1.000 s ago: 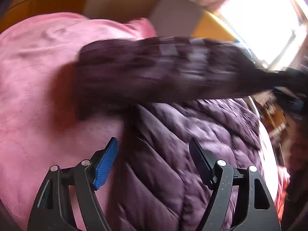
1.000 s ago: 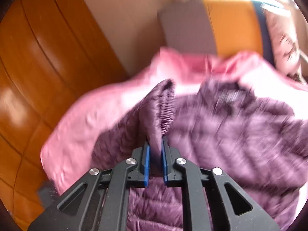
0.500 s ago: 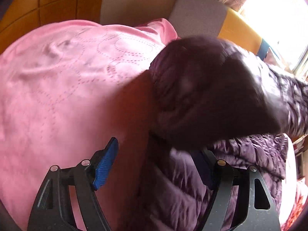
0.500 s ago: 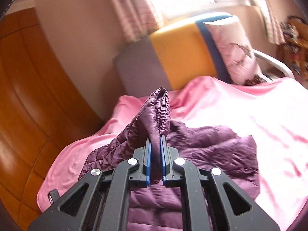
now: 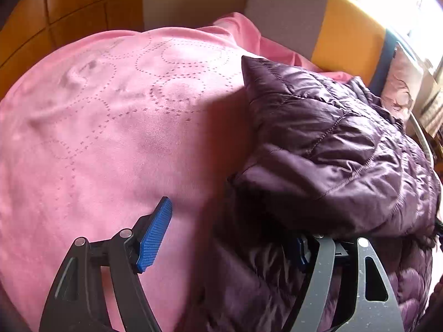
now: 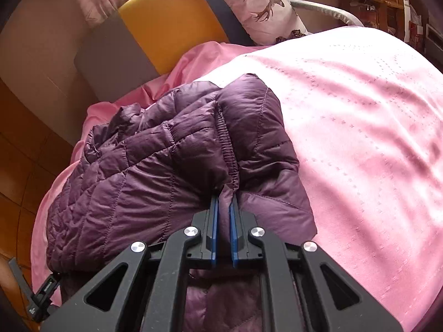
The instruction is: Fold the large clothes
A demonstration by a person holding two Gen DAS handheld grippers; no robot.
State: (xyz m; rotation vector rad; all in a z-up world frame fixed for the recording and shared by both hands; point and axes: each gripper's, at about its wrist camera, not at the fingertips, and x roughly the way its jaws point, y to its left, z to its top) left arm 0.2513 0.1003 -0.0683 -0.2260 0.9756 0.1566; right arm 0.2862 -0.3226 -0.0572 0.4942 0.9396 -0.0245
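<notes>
Sleeve [image 6: 246,138] now lowered, in right hand-held gripper [image 6: 223,210].

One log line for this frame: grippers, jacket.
left gripper: open, empty | right gripper: shut on sleeve cuff | purple quilted jacket: on pink bedspread

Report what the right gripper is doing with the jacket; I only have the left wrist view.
Observer: The right gripper is shut on the purple jacket, pinching its gathered elastic edge.
Operator: Give me what lies beside that fold.
Observer: In the right wrist view, the pink bedspread stretches away to the right of the gripped fold.
Operator: Describe the head of the bed.
Observer: A pillow printed with an antlered deer leans against the headboard.
</notes>
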